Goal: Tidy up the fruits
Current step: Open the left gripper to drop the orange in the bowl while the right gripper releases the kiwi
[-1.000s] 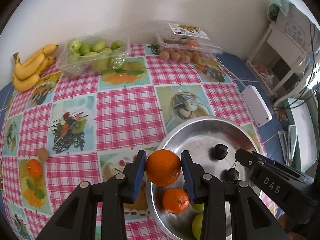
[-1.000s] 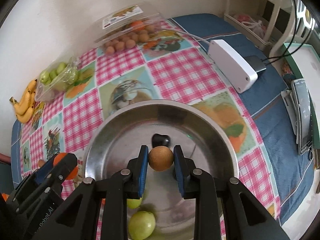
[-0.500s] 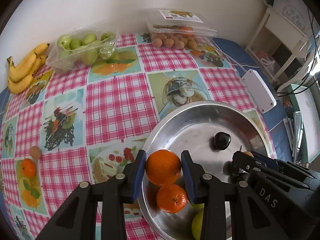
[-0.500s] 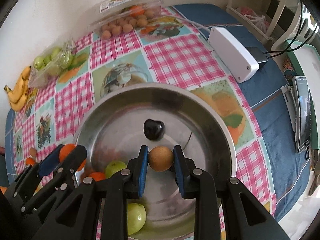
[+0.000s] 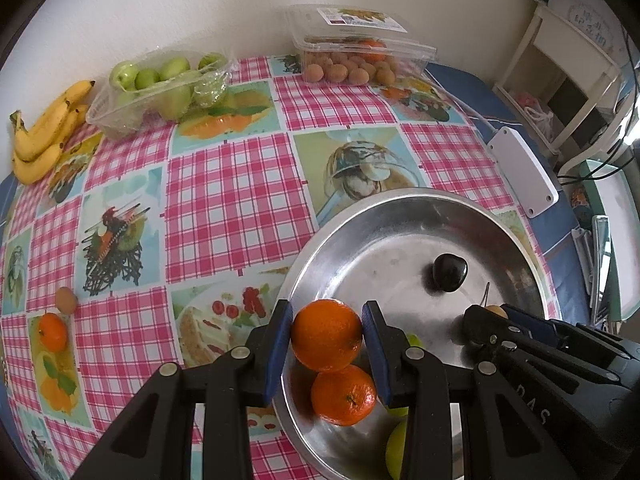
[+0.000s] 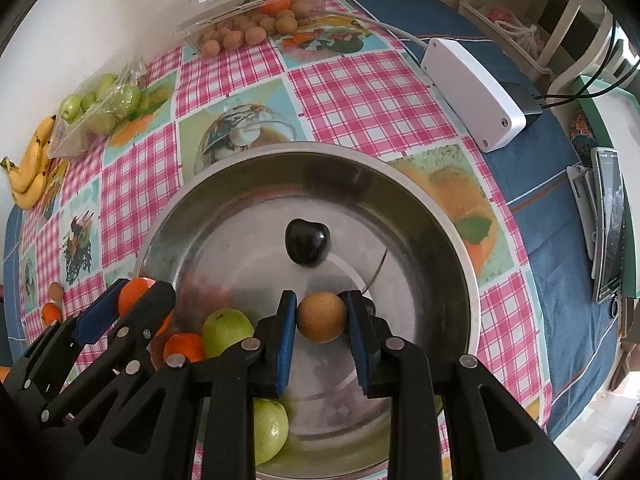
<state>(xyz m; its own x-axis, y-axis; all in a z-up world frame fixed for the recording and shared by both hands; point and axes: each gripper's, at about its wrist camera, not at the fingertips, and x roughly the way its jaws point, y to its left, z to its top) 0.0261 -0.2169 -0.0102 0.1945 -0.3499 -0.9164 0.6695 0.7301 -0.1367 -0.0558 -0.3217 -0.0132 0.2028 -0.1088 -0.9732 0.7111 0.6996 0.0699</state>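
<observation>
Counter (image 5: 236, 184), under a pink checked cloth, carries everything ahead of both pairs of fingers. Steel bowl (image 6: 448, 248), the collecting vessel, lies directly below and ahead of both grippers; it holds a dark cherry-like fruit (image 6: 307, 241) just beyond the right fingers, two green fruits (image 6: 226, 331) below and to their left, and a mandarin (image 5: 343, 395) directly under the left fingers. Far ahead, by the wall: an open plastic tray of green apples (image 5: 160, 80), a clear clamshell box of small brown fruits (image 5: 352, 60), and a loose bunch of bananas (image 5: 44, 136).

Left gripper (image 5: 326, 334): fingers clenched on an orange (image 5: 326, 334), held over the near-left rim of the bowl. Right gripper (image 6: 321, 317): fingers clenched on a small brown fruit (image 6: 321, 317), held above the bowl's floor.

Step in hand, as judged: delivery of both fruits into the bowl. The next move calls for lowering each one close to the metal and parting the fingers gently, so that neither fruit bounces or strikes those below. A second mandarin (image 5: 53, 331) and a small brown fruit on the cloth (image 5: 66, 300), well left of the left fingers, remain to be gathered.
</observation>
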